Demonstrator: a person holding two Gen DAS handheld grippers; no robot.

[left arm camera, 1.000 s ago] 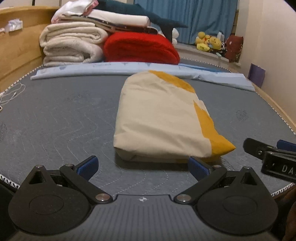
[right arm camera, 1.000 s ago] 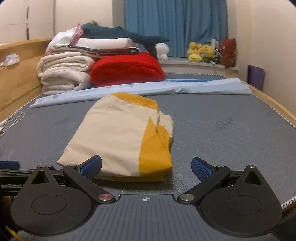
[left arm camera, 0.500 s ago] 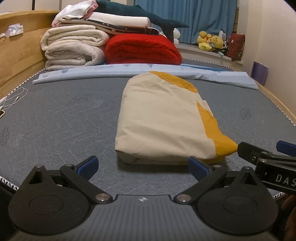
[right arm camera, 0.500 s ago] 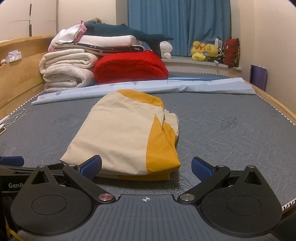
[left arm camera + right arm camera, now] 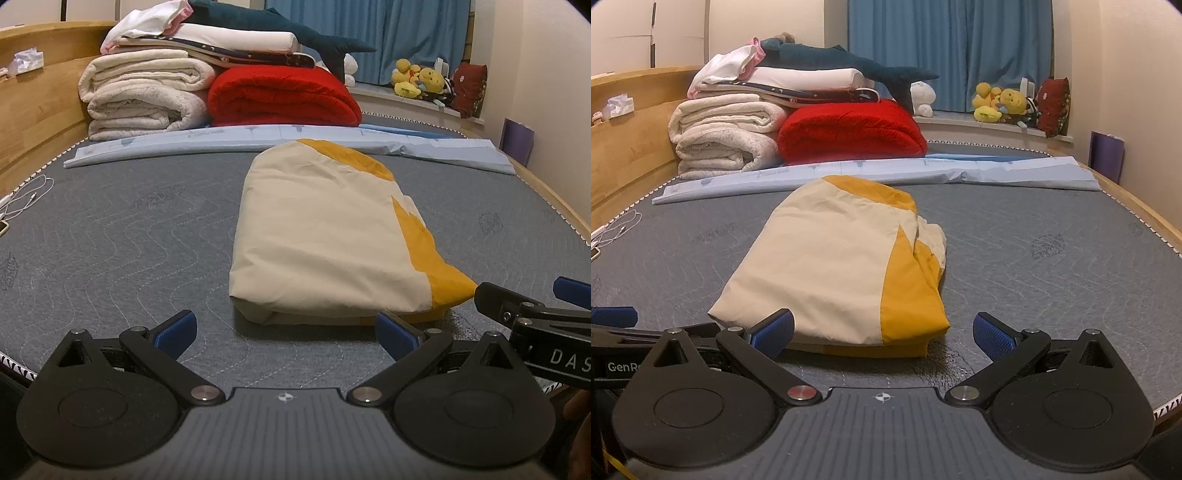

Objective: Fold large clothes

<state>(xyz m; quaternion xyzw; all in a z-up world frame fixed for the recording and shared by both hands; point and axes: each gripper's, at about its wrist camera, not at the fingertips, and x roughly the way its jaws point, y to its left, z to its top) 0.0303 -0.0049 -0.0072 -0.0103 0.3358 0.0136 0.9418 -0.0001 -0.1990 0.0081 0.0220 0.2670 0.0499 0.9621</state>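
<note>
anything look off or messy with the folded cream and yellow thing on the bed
Mostly tidy. The folded garment lies flat on the mattress, but on its right side a cream layer bulges out past the yellow edge near, so that side is uneven. Both grippers are open and clear of it.

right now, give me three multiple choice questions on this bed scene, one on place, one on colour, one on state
1. Where does the folded garment lie?
A. on the grey mattress
B. on top of the red blanket
C. on the window ledge

2. Which colours is the garment?
A. blue and white
B. cream and yellow
C. red and black

3. How do the left gripper and right gripper stand?
A. both shut on the garment
B. one open, one shut
C. both open, holding nothing

Answers: 1 A, it rests flat on the quilted grey surface; 2 B, cream cloth with yellow panels; 3 C, the blue fingers sit wide apart short of the cloth.
</note>
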